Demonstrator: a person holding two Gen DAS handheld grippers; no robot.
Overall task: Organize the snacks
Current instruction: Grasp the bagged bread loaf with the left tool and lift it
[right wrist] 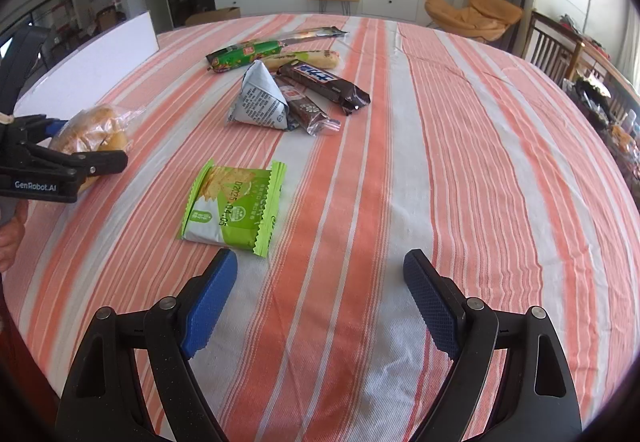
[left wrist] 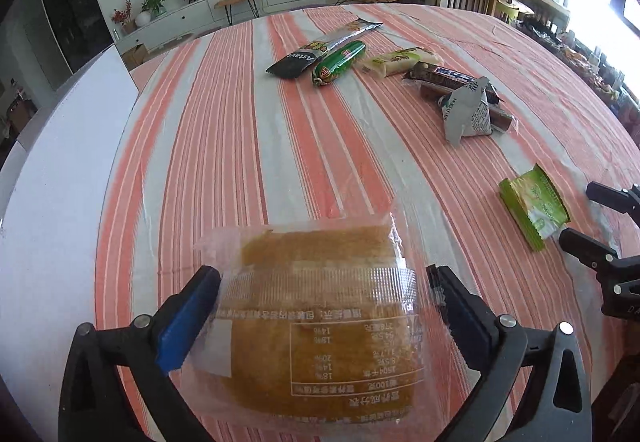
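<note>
Left wrist view: left gripper (left wrist: 320,296) clenched on a bread bag (left wrist: 316,326), blue pads pressing the clear wrapper from both sides. Bread's long axis running away from the camera, sealed end pointing toward the middle of the striped tablecloth (left wrist: 224,145); printed label upside down. Bag apparently held just above the cloth near its left edge, beside a white board (left wrist: 60,169). Farther off, a loose cluster: silver-and-black snack stick (left wrist: 320,47) and green sausage (left wrist: 338,61) lying side by side on a diagonal, pale green bar (left wrist: 400,61) right of them, chocolate bar (left wrist: 448,75) and a second brown bar (left wrist: 500,117) partly under a silver pyramid pack (left wrist: 468,113). Green cracker packet (left wrist: 534,207) alone at right, just beside the right gripper (left wrist: 582,215), whose fingers stand apart with nothing between them.

Right wrist view: right gripper (right wrist: 320,274) released, jaws wide over bare tablecloth (right wrist: 460,161). Cracker packet (right wrist: 236,207) flat just ahead of the left finger, long axis pointing away and slightly right. Pyramid pack (right wrist: 260,99) upright beyond it, touching the brown bar (right wrist: 308,111) and chocolate bar (right wrist: 324,81), both angled down to the right. Sausage (right wrist: 246,55), pale bar (right wrist: 308,59) and snack stick (right wrist: 316,33) behind. Bread bag (right wrist: 94,133) at far left, grasped by the left gripper (right wrist: 96,145).
</note>
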